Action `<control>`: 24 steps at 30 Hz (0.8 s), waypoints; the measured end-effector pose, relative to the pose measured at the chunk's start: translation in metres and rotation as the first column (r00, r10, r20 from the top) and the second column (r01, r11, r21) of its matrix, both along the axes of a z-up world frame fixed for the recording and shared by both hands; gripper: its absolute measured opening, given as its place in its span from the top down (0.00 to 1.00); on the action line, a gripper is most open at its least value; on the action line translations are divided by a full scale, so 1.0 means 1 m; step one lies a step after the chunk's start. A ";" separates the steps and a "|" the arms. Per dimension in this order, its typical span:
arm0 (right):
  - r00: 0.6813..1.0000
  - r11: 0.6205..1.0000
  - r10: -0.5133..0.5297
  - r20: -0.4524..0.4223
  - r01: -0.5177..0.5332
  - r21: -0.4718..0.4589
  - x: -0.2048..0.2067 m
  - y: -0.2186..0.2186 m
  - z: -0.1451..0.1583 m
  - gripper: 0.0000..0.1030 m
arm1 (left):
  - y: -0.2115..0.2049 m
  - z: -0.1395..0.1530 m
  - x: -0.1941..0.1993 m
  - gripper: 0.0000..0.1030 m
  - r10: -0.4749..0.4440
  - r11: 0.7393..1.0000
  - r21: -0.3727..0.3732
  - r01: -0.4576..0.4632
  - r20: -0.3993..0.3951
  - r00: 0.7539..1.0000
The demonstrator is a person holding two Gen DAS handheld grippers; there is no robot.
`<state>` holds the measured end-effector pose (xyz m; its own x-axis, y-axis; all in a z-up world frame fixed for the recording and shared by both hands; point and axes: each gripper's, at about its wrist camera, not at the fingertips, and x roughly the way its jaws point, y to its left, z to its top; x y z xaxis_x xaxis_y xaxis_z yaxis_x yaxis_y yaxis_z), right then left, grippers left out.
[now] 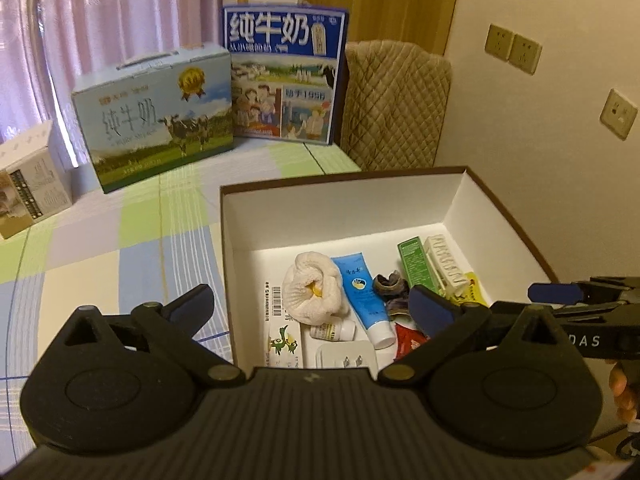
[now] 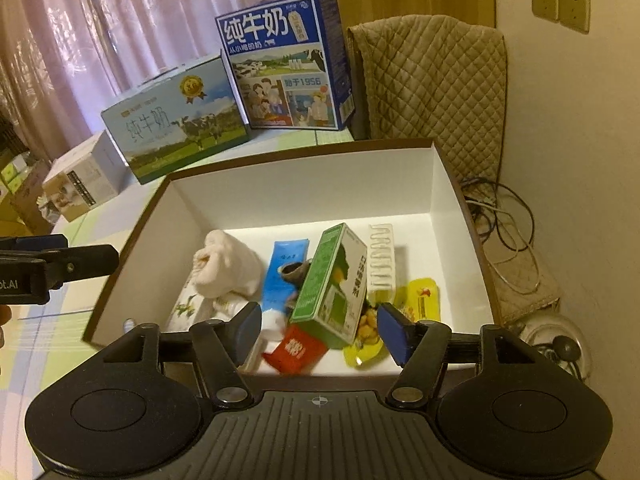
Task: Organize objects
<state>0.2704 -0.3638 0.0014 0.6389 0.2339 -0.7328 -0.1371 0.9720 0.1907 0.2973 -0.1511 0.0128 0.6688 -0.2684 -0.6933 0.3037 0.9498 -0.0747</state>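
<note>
An open box with a white inside (image 1: 340,216) (image 2: 304,196) sits on the checked cloth. In it lie a white cloth bundle (image 1: 316,292) (image 2: 228,264), a blue tube (image 1: 366,300) (image 2: 284,276), a green carton (image 1: 416,268) (image 2: 332,280) that stands tilted, a white ribbed piece (image 1: 444,264) (image 2: 380,260), yellow packets (image 2: 420,300), a red packet (image 1: 408,340) (image 2: 294,350), a small bottle (image 1: 332,330) and a white plug (image 1: 344,356). My left gripper (image 1: 312,308) hangs open over the box's near left corner. My right gripper (image 2: 320,328) is open too, its fingers either side of the green carton without touching it.
Two milk cases (image 1: 156,120) (image 1: 284,76) and a smaller carton (image 1: 28,188) stand at the back of the table by the curtain. A quilted cover (image 2: 432,80) and loose cables (image 2: 504,236) lie to the right by the wall with sockets (image 1: 514,50).
</note>
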 end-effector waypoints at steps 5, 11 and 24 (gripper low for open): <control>0.999 1.000 -0.012 0.030 0.013 -0.019 -0.023 0.008 0.017 0.39 | 0.010 0.018 -0.029 0.01 -0.003 1.000 0.001 0.003 0.025 1.000; 0.997 0.998 0.014 0.075 -0.009 -0.064 -0.058 0.026 0.037 0.39 | 0.031 0.035 -0.067 0.01 0.055 0.998 0.001 -0.055 0.011 0.998; 0.995 0.998 0.056 0.084 -0.059 0.033 -0.126 0.055 0.058 0.39 | 0.087 0.047 -0.161 0.01 0.188 0.982 -0.007 -0.188 -0.029 0.982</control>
<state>0.1444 -0.3089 0.0589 0.6819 0.2972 -0.6683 -0.2094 0.9548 0.2109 0.1360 -0.0645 0.0594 0.6881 -0.1467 -0.7106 0.1174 0.9890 -0.0905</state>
